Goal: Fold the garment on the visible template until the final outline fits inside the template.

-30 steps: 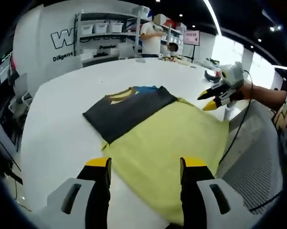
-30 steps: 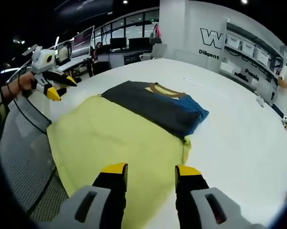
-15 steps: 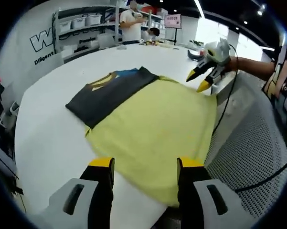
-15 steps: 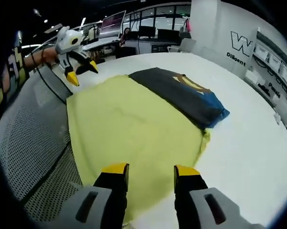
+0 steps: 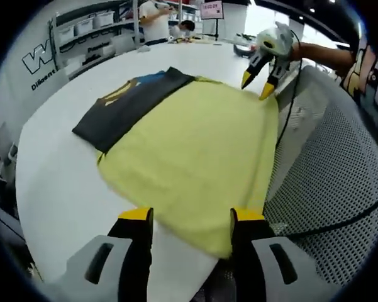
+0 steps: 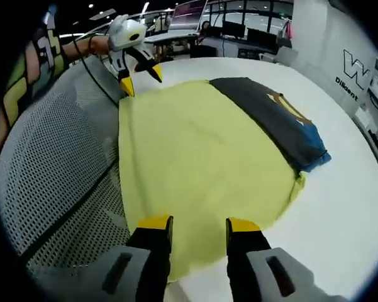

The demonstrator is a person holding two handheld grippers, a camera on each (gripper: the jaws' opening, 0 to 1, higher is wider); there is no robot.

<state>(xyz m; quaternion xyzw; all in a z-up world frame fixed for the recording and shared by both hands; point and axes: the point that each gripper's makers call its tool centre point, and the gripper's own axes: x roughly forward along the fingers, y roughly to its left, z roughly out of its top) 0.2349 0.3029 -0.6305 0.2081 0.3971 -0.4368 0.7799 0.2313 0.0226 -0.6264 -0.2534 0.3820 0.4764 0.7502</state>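
Left gripper view, folded garment (image 5: 129, 97), yellow template (image 5: 195, 151)

The dark garment (image 5: 129, 100) covers the far strip of the yellow template (image 5: 195, 151). The template's near edge droops over the counter (image 5: 56, 182) rim, partly behind the left tongs (image 5: 192, 217).

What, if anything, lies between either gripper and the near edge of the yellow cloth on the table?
Nothing visible does. The left gripper and right gripper both hang open over the near edge of the yellow cloth, one at each corner; the folded dark garment lies at its far side.
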